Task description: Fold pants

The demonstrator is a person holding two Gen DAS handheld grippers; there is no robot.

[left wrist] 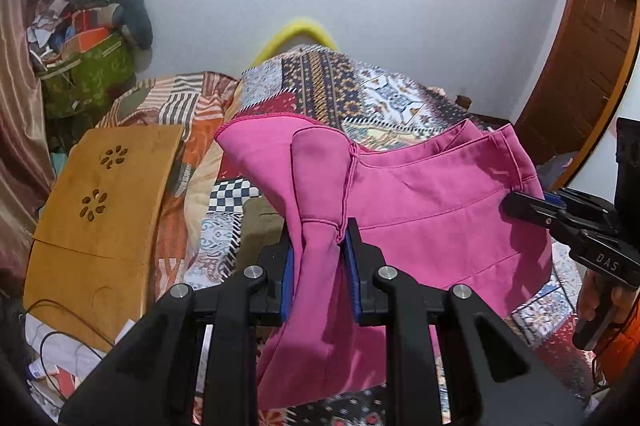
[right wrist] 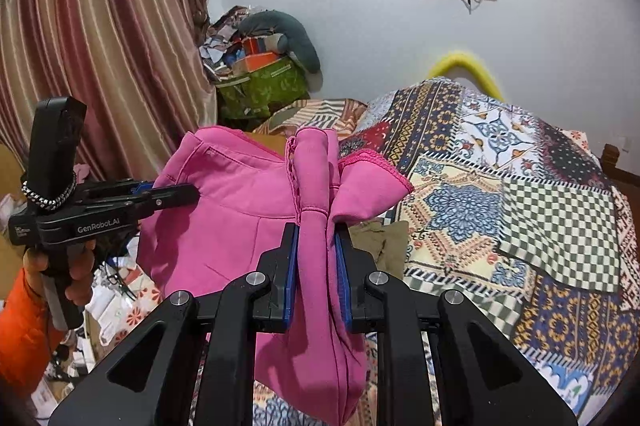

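Note:
Pink pants (left wrist: 432,210) hang in the air above the patchwork bedspread (left wrist: 360,86), held by both grippers. My left gripper (left wrist: 320,250) is shut on a bunched edge of the pants between its blue pads. My right gripper (right wrist: 316,250) is shut on another bunched fold of the pants (right wrist: 240,210). Each gripper shows in the other's view: the right one (left wrist: 520,204) at the fabric's right edge, the left one (right wrist: 176,192) at its left edge. The lower part of the pants hangs below the jaws, out of sight.
The bedspread (right wrist: 520,210) covers a bed ahead. A wooden lap desk (left wrist: 100,210) lies at the left. A green bag (right wrist: 260,86) piled with clutter sits by the striped curtain (right wrist: 100,46). A wooden door (left wrist: 580,58) is at the right. An olive cloth (right wrist: 380,238) lies on the bed.

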